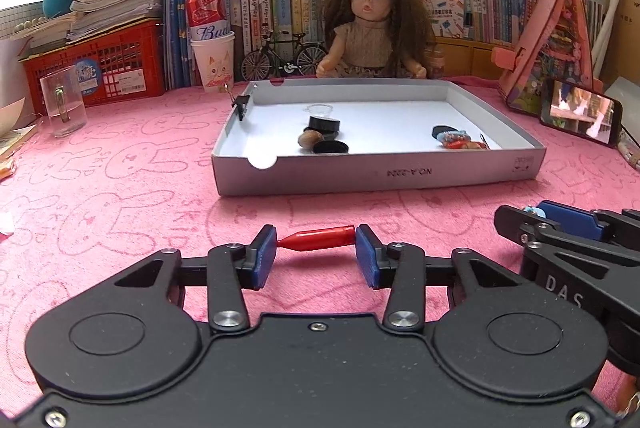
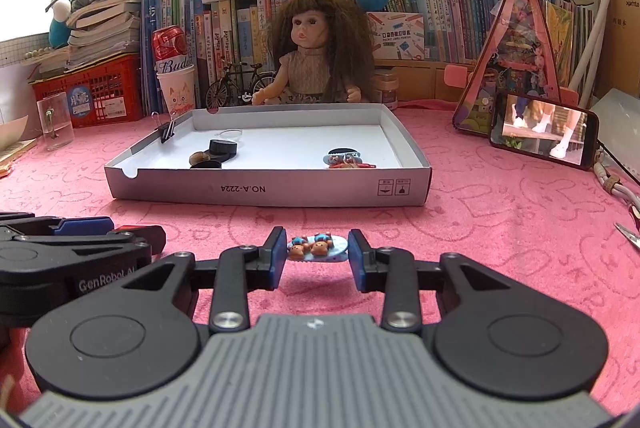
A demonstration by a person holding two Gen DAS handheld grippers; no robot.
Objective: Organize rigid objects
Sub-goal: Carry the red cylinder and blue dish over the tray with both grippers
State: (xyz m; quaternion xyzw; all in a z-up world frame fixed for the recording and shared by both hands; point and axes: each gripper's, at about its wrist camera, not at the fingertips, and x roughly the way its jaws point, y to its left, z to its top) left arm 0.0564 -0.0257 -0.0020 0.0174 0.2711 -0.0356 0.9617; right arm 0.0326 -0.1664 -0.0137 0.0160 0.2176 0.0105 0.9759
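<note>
My left gripper (image 1: 316, 242) is shut endwise on a red bullet-shaped piece (image 1: 320, 236), low over the pink cloth in front of the grey shallow box (image 1: 380, 179). My right gripper (image 2: 317, 248) is shut on a light-blue oval clip with little bear figures (image 2: 316, 248), whose shadow falls on the cloth beneath. The box (image 2: 260, 189) holds black round caps (image 2: 222, 147), a brown nut-like thing (image 2: 199, 157) and colourful clips (image 2: 346, 160). A binder clip (image 2: 166, 131) grips its left wall. Each gripper shows at the edge of the other's view: the right gripper (image 1: 560, 228), the left gripper (image 2: 100, 232).
Behind the box sit a doll (image 2: 316, 55), a model bicycle (image 2: 236, 83), a red can in a paper cup (image 2: 174, 67), a red basket (image 2: 100, 91) and rows of books. A glass mug (image 1: 64, 103) stands left, a phone (image 2: 544, 133) right, scissors (image 2: 628, 234) at the far right.
</note>
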